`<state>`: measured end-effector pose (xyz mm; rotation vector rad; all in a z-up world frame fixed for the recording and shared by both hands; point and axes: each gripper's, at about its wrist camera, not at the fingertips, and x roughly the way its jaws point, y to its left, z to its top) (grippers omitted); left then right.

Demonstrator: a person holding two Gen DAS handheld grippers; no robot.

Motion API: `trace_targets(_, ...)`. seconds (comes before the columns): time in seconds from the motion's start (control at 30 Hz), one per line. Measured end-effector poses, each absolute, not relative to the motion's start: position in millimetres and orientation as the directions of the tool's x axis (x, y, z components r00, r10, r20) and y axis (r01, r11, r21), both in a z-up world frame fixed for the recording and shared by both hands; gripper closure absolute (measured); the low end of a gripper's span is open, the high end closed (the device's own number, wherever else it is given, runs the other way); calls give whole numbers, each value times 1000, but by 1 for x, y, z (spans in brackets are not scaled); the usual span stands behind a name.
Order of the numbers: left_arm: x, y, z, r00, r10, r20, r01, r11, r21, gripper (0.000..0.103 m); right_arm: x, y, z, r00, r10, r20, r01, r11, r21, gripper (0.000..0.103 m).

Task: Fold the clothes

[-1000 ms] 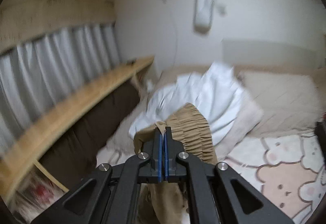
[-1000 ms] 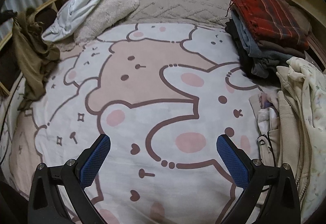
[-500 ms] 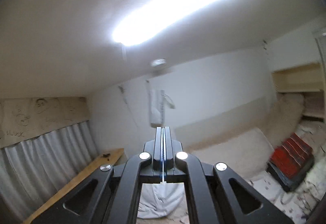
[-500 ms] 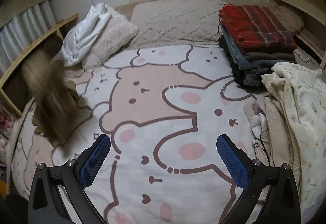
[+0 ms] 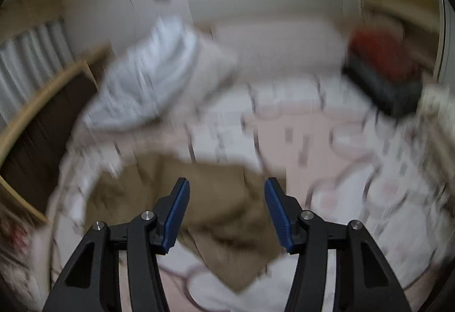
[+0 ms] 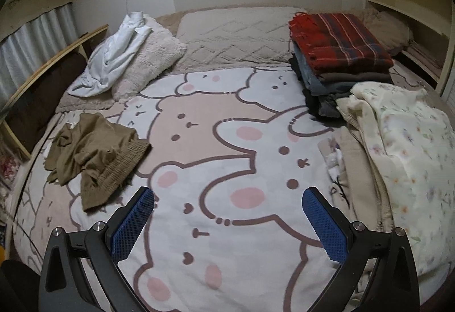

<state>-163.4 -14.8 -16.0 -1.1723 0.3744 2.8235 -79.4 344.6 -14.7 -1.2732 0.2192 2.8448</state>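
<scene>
Your crumpled olive-brown garment with the ribbed elastic waistband (image 6: 93,158) lies loose on the left of the cartoon-animal bedspread (image 6: 227,141). Your left gripper (image 5: 226,209) has jaws just opened, empty above it. Your right gripper (image 6: 229,222) is wide open, empty. Folded clothes stack (image 6: 338,53) far right.
</scene>
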Motion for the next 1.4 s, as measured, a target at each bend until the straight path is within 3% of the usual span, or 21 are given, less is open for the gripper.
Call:
trace_targets(0.13,-144,3,-107,-653,-113,-749,-285,-879,381,42,-85,352,-22,-647,-34,-762,-91,-988,121,0)
trace_targets(0.2,-129,3,-130,-640,-129,-758,-370,-812,451,31,-87,351,-24,-642,-40,-765,-86,-989,124,0)
trace_targets(0.3,-109,3,-161,-626,-160,-763,-479,-693,538,28,-89,347,-26,-637,-42,-770,-73,-991,114,0)
trace_targets(0.53,-101,-4,-196,-712,-246,-658,-463,-541,702,25,-100,333,-36,-615,-22,-788,-49,-997,66,0)
trace_targets(0.57,-102,-4,-198,-728,-250,-639,-453,-524,721,27,-101,332,-37,-612,-19,-791,-48,-997,61,0)
trace_targets(0.63,-108,-6,-196,-731,-247,-636,-442,-538,718,52,-105,330,-41,-607,-12,-795,-47,-998,51,0)
trace_targets(0.67,-113,-10,-190,-722,-248,-646,-430,-571,699,77,-107,328,-43,-606,-9,-795,-45,-998,45,0)
trace_targets(0.7,-120,-14,-183,-717,-253,-650,-404,-610,682,89,-109,325,-46,-605,-5,-796,-42,-998,39,0)
trace_targets(0.73,-128,-22,-172,-719,-264,-642,-353,-657,666,94,-111,322,-49,-605,-4,-796,-36,-999,33,0)
trace_targets(0.83,-152,-56,-136,-712,-280,-644,-174,-818,549,96,-124,304,-61,-600,21,-799,1,-1000,-27,0)
trace_targets(1.0,-162,-108,-116,-703,-311,-640,23,-909,417,96,-141,245,-77,-705,51,-707,161,-960,-231,0)
trace_targets(1.13,-164,-129,-120,-699,-311,-644,56,-922,384,96,-153,186,-108,-792,32,-609,300,-850,-434,0)
trace_targets(1.4,-159,-136,-130,-721,-294,-628,52,-926,374,96,-199,115,-157,-844,-36,-535,392,-721,-571,0)
